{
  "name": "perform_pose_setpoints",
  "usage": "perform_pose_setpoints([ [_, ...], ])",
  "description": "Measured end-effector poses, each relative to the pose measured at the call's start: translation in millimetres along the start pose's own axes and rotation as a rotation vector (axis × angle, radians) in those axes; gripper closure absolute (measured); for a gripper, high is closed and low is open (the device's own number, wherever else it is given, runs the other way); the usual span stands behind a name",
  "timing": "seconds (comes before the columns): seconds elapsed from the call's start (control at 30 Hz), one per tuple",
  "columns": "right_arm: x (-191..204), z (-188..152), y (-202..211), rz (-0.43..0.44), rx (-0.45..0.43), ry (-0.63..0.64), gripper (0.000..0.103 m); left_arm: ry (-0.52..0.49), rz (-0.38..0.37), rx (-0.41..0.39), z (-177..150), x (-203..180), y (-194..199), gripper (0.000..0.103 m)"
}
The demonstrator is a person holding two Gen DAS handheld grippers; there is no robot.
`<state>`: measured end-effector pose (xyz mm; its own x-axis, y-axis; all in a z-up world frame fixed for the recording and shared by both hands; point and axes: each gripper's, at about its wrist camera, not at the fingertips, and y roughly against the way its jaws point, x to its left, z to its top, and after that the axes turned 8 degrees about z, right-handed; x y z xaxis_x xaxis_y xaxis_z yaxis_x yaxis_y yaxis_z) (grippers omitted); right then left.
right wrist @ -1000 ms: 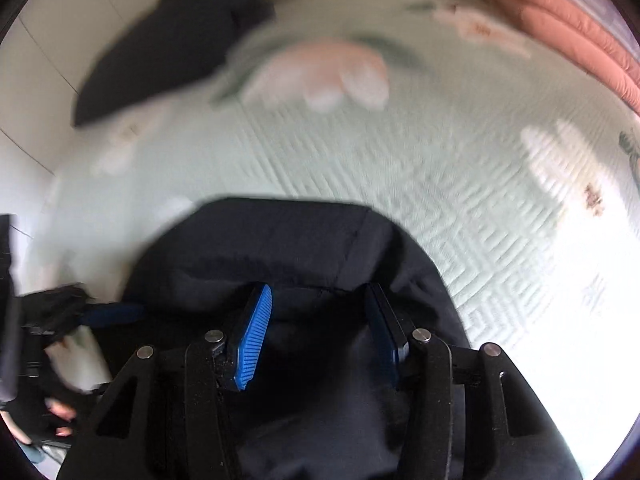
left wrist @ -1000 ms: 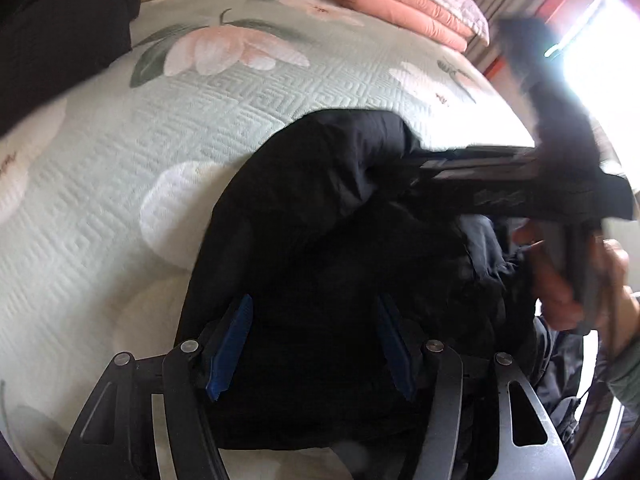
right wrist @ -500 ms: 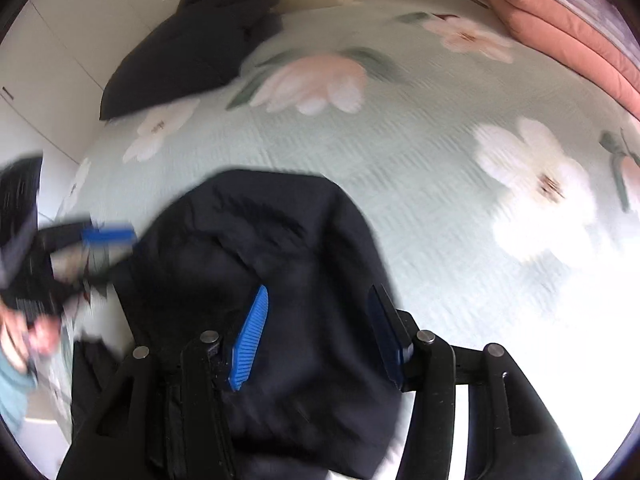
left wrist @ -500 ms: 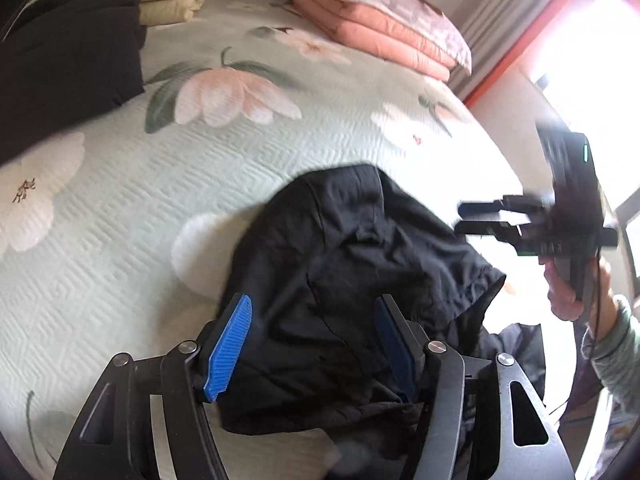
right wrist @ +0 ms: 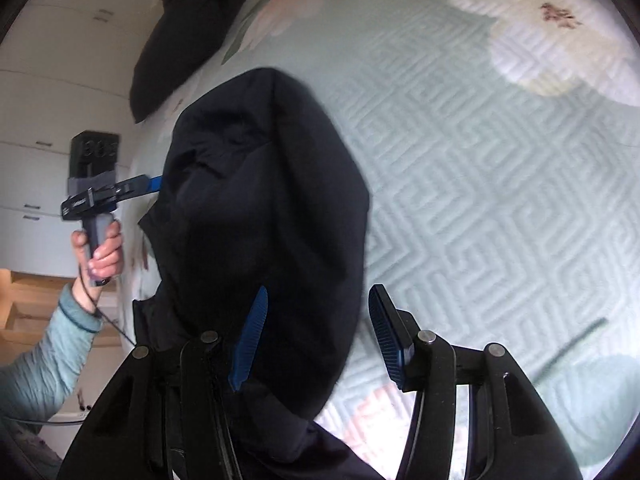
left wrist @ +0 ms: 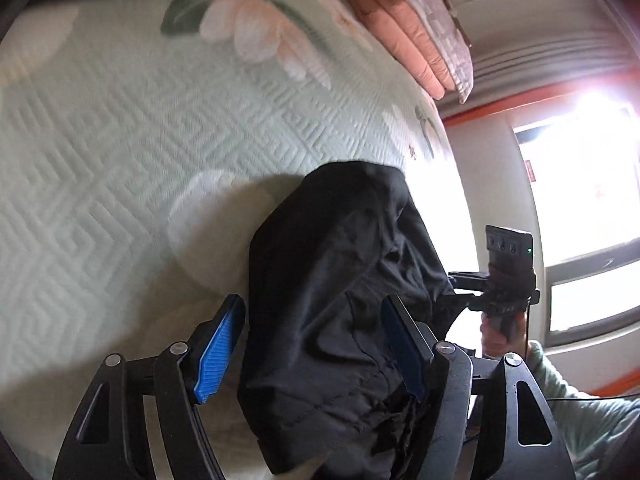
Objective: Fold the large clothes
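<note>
Crumpled black fabric garment (left wrist: 340,300) lies bunched on the pale green quilted floral bedspread (left wrist: 100,160), at its near edge. Left gripper (left wrist: 312,344) is opening, jaws spread wide; garment sits between the blue pads, not pinched. Right gripper (right wrist: 316,336) is about half open over the garment's right edge, nothing gripped.

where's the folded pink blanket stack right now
In the left wrist view the folded pink blanket stack sits at the upper right, on the far edge of the floral bedspread, beyond the black garment. The right wrist view does not show it.
</note>
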<state>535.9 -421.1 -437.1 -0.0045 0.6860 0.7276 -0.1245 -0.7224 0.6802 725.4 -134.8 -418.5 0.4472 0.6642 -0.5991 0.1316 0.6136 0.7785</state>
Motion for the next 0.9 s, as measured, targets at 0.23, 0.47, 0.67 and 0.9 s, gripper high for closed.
perform_pose_setpoints([
  [0.23,-4.8,11.4,-13.8,0.121,0.018,0.011,0.046,0.032,-0.119,0.036,-1.6,-1.4,-27.4,0.032],
  [0.47,38.8,-7.6,21.3,0.078,-0.065,0.161,0.085,-0.055,-0.09,-0.08,-19.2,-32.7,1.5,0.082],
  [0.67,123.9,-61.7,82.4,-0.038,-0.147,0.352,0.087,-0.213,-0.089,-0.2,-62.6,-99.5,84.0,0.083],
  [0.9,210.0,-162.7,115.5,-0.217,-0.195,0.498,0.087,-0.412,0.028,-0.251,-160.8,-183.3,161.5,0.084],
])
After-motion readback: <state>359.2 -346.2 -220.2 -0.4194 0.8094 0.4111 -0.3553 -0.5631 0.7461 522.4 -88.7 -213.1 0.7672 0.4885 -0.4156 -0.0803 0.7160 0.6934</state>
